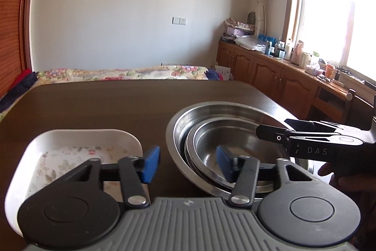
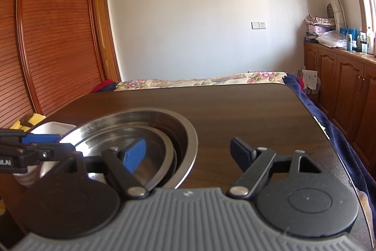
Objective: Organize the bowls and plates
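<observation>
A dark brown wooden table (image 1: 117, 105) with a smooth, slightly glossy top holds the dishes. Near its front edge sits a stack of round stainless-steel bowls (image 1: 225, 133): a wide, shiny outer bowl with shallower steel ones nested inside, off-centre toward the near side. Just left of the stack, apart from it, lies a white rectangular ceramic dish (image 1: 77, 147) with rounded corners and a faded floral pattern on its floor.

The left gripper (image 1: 188, 164), black with blue rubber pads, is spread wide and empty; one finger hangs over the dish's corner, the other over the stack's near rim. The right gripper (image 2: 188, 152) is likewise spread wide, holding nothing; its blue left pad sits over the bowls, its right finger over bare table.

Behind the table are a bed with a floral quilt (image 1: 122, 73), a white wall, and carved wooden cabinets (image 1: 265, 72) under a bright window.
</observation>
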The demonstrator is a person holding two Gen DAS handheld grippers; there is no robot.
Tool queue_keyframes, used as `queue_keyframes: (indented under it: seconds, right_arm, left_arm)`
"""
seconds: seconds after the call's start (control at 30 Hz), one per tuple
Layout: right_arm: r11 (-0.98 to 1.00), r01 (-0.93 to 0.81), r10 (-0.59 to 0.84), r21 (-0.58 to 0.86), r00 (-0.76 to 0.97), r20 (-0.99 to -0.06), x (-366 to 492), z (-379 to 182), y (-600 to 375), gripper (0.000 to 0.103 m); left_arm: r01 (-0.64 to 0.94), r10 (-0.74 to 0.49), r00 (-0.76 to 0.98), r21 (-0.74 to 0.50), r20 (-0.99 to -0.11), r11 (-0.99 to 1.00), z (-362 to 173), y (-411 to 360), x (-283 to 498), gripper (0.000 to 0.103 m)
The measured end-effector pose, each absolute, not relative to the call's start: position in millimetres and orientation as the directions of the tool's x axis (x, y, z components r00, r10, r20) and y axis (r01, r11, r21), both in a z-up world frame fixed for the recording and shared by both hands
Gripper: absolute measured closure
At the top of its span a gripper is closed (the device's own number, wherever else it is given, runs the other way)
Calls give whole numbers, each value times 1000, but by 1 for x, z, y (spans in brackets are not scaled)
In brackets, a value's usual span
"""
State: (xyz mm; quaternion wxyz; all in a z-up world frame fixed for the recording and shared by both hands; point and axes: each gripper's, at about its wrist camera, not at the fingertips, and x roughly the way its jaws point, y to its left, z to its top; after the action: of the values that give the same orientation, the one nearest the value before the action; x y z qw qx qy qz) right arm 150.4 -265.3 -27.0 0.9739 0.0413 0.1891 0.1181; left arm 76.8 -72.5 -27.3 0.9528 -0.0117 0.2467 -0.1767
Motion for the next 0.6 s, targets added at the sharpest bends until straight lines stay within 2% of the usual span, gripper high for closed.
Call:
queue_keyframes:
  seconds: [0.13, 0.27, 0.6]
  right_arm:
    - [970, -212, 242, 121, 901, -361, 150, -27, -264, 31]
    - [971, -208, 236, 114, 899, -369, 152, -27, -261, 49]
    - [965, -246, 262, 90, 893, -366, 149, -26, -259, 68]
  left_arm:
    - [338, -353, 803, -121, -481, 933, -30, -74, 78, 62]
    - [333, -352, 800, -127, -486, 934, -31, -75, 79, 66]
    - [333, -360, 800, -143, -481, 932, -32, -75, 77, 66]
